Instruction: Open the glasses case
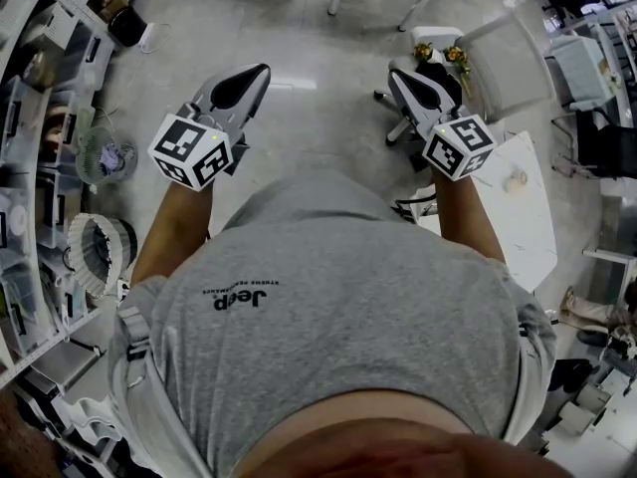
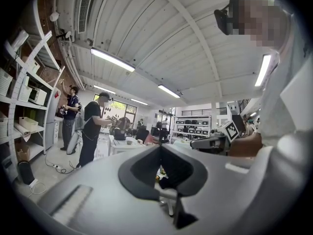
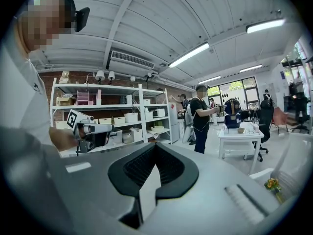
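Glasses case is sitting in neither one: left hand-held gripper (image 1: 263,69) and right hand-held gripper (image 1: 395,69) are hovering pressed together above the floor (image 1: 318,98).

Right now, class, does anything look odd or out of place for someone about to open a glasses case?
Yes: no glasses case shows in any view. The left tongs and right tongs are both shut on nothing, held out level in mid-air above the floor, with nothing in front of them to work on.

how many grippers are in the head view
2: left gripper at the view's left, right gripper at its right, both over the floor. None looks hidden.
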Demonstrator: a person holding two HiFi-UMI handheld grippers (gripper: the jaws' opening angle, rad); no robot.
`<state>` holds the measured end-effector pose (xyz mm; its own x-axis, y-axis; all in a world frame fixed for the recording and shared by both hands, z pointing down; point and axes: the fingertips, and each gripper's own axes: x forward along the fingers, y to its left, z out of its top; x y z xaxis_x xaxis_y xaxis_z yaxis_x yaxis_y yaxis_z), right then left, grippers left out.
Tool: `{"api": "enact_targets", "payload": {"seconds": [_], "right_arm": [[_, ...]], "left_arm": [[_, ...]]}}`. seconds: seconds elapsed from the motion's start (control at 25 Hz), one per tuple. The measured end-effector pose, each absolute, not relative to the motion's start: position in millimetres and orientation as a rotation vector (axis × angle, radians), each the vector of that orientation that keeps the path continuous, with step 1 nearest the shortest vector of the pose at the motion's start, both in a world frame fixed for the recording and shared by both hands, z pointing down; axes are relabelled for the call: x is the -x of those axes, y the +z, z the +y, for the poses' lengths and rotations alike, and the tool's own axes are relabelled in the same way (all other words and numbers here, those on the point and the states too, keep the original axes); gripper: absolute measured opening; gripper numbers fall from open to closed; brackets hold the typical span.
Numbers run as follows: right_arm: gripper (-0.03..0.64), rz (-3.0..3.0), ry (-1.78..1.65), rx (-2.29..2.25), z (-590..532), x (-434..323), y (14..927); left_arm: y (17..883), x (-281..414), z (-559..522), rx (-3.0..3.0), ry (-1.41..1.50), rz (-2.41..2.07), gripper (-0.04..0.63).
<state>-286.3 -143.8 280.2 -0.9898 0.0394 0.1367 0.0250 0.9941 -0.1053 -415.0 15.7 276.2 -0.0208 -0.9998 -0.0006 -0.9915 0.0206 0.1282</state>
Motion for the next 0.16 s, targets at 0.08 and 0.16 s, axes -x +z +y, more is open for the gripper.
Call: {"api": "enact_targets", "payload": {"seconds": [0.08,0.16], "right_arm": [[0.002,-2.998,0.153,0.048,-143.8,284.1,280.5],[0.002,-2.997,0.152,0.047,-143.9,281.7,281.2]], "left_arm": [[275.9,412.6,15.0,-2.138,-0.142,-2.174,0.056],[276.1,410.3,14.2,-2.141,-0.143,-2.169,0.057]]}}
